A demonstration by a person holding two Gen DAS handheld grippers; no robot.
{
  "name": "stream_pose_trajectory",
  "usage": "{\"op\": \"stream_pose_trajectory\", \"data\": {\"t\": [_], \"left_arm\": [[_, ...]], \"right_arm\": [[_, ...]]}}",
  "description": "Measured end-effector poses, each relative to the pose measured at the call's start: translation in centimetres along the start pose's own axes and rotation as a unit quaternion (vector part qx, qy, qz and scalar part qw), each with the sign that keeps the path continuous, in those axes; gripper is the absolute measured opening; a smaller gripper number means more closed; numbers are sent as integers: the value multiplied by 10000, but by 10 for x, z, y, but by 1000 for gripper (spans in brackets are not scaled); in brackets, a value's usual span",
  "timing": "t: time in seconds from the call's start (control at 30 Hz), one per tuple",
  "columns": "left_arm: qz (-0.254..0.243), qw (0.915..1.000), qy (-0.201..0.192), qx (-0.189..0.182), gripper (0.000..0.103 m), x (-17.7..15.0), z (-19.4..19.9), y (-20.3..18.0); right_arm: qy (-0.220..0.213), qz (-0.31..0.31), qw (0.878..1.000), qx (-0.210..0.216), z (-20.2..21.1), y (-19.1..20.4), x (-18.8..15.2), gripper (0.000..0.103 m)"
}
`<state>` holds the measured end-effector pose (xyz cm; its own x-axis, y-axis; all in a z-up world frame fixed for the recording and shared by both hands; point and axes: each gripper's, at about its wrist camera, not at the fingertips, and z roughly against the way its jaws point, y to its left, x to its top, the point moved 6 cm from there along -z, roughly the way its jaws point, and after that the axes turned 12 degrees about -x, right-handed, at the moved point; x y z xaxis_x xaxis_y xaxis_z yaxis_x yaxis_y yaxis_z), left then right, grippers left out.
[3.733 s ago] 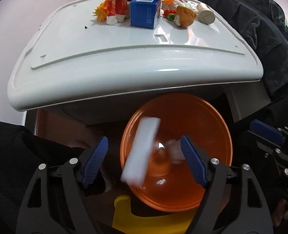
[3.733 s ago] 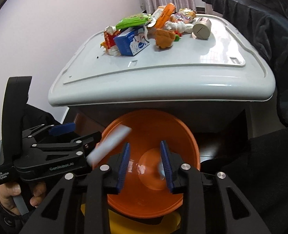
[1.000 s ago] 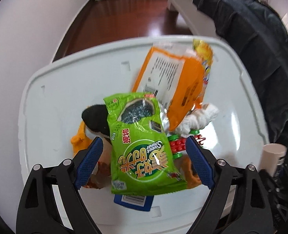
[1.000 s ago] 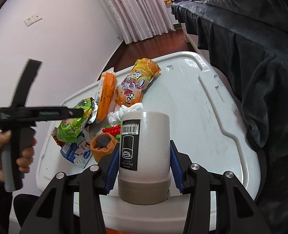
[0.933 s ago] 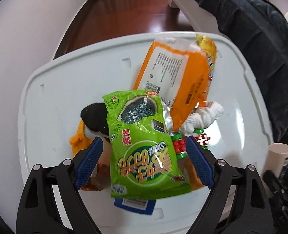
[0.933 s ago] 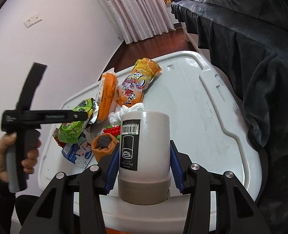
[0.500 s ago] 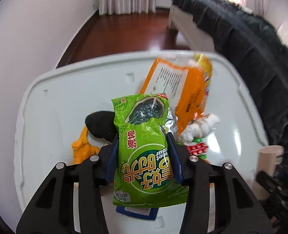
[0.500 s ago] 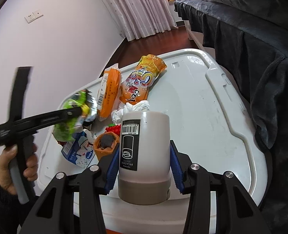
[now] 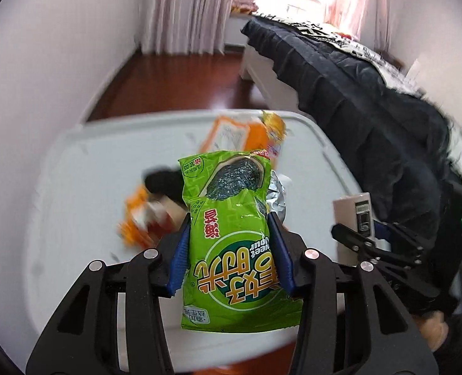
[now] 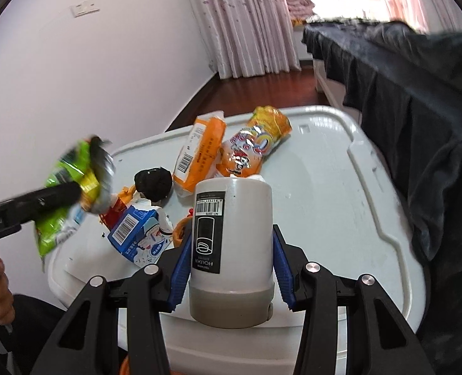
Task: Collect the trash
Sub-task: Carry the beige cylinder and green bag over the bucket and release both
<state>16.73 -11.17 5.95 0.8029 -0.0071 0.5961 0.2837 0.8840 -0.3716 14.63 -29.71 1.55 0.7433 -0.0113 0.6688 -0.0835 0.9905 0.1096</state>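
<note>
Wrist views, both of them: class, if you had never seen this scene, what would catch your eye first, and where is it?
The bright green snack bag fills the middle of the left view, pinched in the left gripper above the white bin lid. In the right view a pale canister with a barcode label stands clamped in the right gripper. Behind it, orange packets and a blue carton litter the lid.

Trash crowds the left half of the white lid [image 10: 340, 187]; its right half lies bare, hemmed by dark bedding [image 10: 418, 125].
</note>
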Motion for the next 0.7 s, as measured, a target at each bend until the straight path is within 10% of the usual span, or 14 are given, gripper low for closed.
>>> {"op": "stream_pose_trajectory", "data": {"t": [0.27, 0.7], "left_arm": [[-168, 9948, -587, -821, 46, -64, 60, -19], [-245, 9985, 35, -483, 46, -209, 64, -21]], "right_arm": [[-105, -122, 9999, 61, 48, 6, -44, 47], [683, 325, 9971, 84, 99, 64, -176, 47]]}}
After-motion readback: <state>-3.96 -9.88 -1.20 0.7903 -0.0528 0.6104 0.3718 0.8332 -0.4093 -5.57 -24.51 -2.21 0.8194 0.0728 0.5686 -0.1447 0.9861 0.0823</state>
